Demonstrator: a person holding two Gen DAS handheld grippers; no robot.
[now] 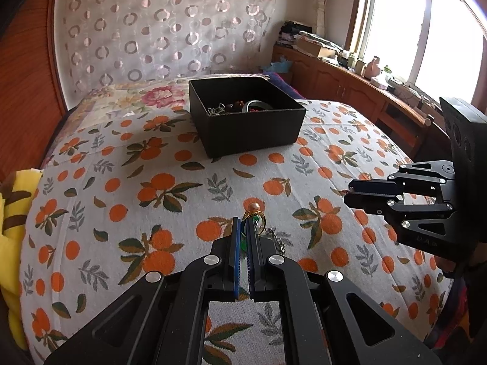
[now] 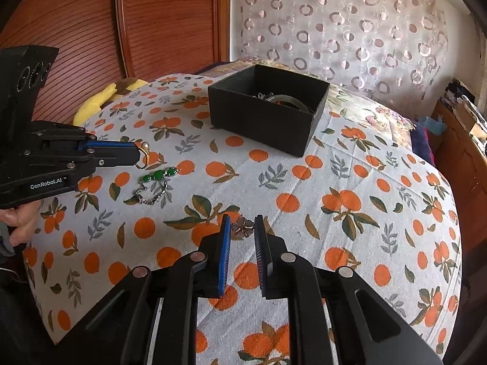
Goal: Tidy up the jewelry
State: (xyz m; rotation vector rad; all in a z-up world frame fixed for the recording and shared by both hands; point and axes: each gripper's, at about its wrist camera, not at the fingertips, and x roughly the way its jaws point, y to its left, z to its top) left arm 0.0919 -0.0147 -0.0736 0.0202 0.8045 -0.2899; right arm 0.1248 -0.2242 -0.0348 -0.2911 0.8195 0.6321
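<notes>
A black open box (image 1: 246, 121) with several jewelry pieces inside sits on the orange-print bedspread; it also shows in the right wrist view (image 2: 268, 112). My left gripper (image 1: 243, 222) is shut on a gold ring with a pearl (image 1: 254, 210), seen from the side in the right wrist view (image 2: 143, 152). A green-stone chain bracelet (image 2: 155, 182) lies on the bed just below it. My right gripper (image 2: 242, 223) is open, its fingers on either side of a small flower-shaped brooch (image 2: 242, 226) on the bed. The right gripper (image 1: 350, 194) also shows in the left wrist view.
The bedspread (image 2: 334, 182) covers a wide bed. A yellow plush (image 1: 12, 206) lies at the bed's left edge. A wooden headboard (image 2: 91, 30) and a curtain (image 1: 158, 24) stand behind. A wooden cabinet (image 1: 350, 82) with clutter runs under the window.
</notes>
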